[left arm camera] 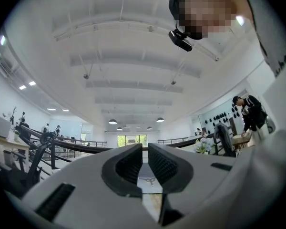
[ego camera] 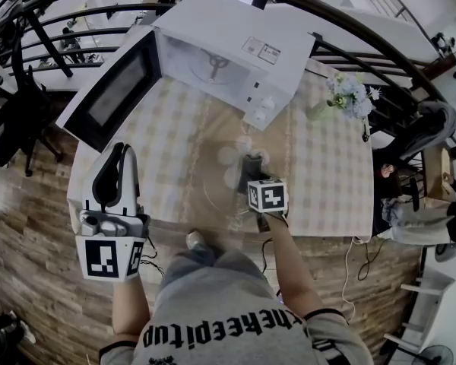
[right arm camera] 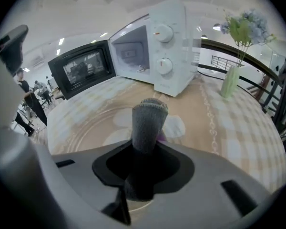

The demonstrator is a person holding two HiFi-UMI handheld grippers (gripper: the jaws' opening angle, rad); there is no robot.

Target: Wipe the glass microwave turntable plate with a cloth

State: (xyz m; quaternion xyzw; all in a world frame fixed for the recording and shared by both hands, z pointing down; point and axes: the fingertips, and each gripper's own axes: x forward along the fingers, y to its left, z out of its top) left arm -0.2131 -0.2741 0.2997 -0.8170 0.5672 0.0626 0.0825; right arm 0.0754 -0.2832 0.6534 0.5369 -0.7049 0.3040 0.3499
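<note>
The clear glass turntable plate (ego camera: pixel 215 191) lies flat on the checked tablecloth, in front of the open microwave (ego camera: pixel 235 52). My right gripper (ego camera: pixel 252 167) is over the plate's right part, shut on a rolled grey cloth (ego camera: pixel 251 161). In the right gripper view the cloth (right arm camera: pixel 149 120) sticks out past the jaws (right arm camera: pixel 144 159) above the plate (right arm camera: pixel 93 125). Whether the cloth touches the glass I cannot tell. My left gripper (ego camera: pixel 124 150) is held off the table's left front corner, tilted upward, with its jaws (left arm camera: pixel 144 163) nearly together and nothing between them.
The microwave door (ego camera: pixel 114 90) swings open to the left, and the cavity (right arm camera: pixel 131 51) has no plate in it. A vase of pale flowers (ego camera: pixel 349 93) stands at the table's back right. A curved dark railing (ego camera: pixel 380 44) runs behind. A person (ego camera: pixel 410 196) is at the right.
</note>
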